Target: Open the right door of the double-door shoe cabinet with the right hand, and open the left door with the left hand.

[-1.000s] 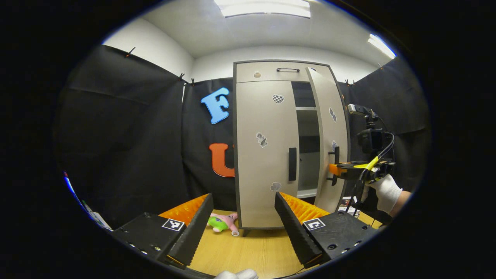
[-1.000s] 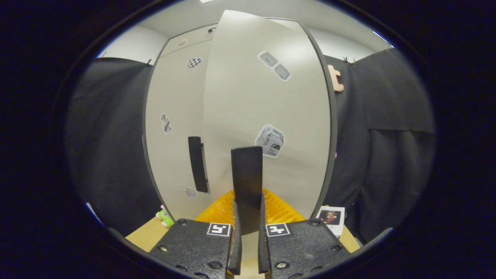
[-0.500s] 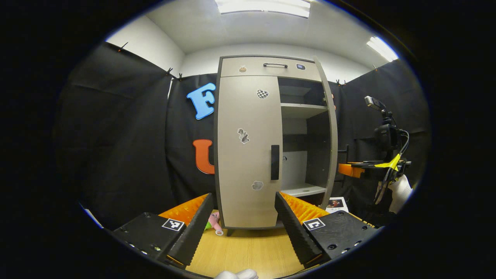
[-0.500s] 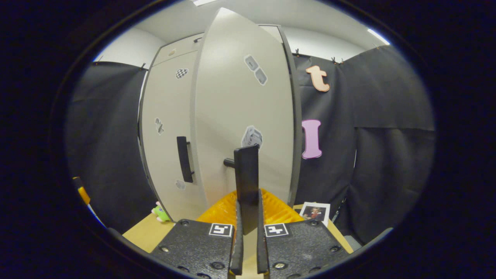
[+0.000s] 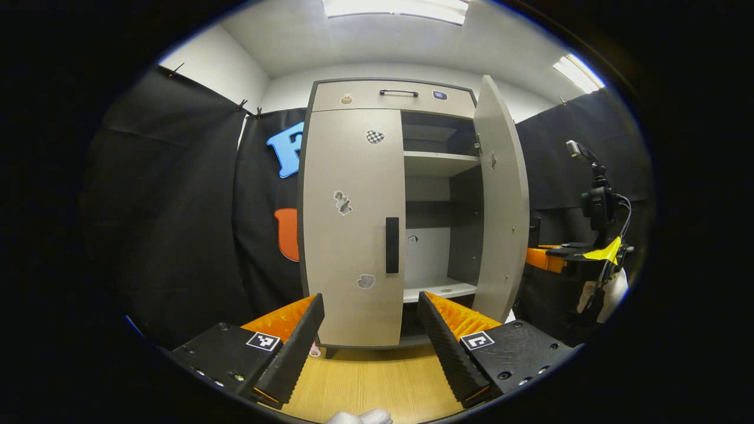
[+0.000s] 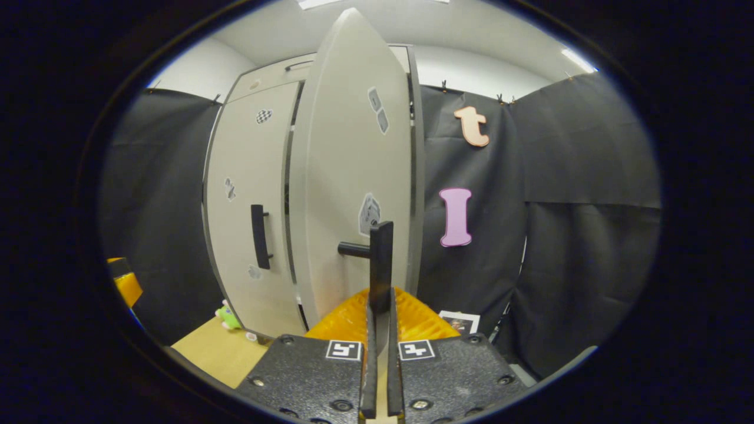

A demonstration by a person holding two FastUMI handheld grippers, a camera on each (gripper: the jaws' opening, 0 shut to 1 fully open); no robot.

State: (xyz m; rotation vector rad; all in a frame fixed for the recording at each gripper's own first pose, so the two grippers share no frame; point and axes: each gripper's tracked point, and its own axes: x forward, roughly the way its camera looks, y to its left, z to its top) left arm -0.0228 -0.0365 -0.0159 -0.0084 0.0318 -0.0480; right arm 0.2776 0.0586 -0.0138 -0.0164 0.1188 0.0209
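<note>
The beige shoe cabinet (image 5: 353, 206) stands on the table. Its left door (image 5: 347, 235) is closed, with a black handle (image 5: 392, 244) at its inner edge. The right door (image 5: 500, 200) is swung wide open, showing shelves (image 5: 439, 162) inside. My left gripper (image 5: 370, 297) is open, a short way in front of the left door and touching nothing. In the right gripper view, my right gripper (image 6: 380, 294) is shut on the right door's black handle (image 6: 382, 247). That gripper (image 5: 548, 259) also shows past the open door's outer face.
A wooden tabletop (image 5: 371, 383) runs under the cabinet. A small plush toy (image 6: 227, 315) lies by the cabinet's left foot and a photo card (image 6: 459, 323) lies on the right. A camera on a stand (image 5: 598, 200) rises at the right. A drawer (image 5: 399, 92) tops the cabinet.
The right door has swung from ajar to wide open, with my right gripper still on its handle. My left gripper has moved closer to the left door and stays open.
</note>
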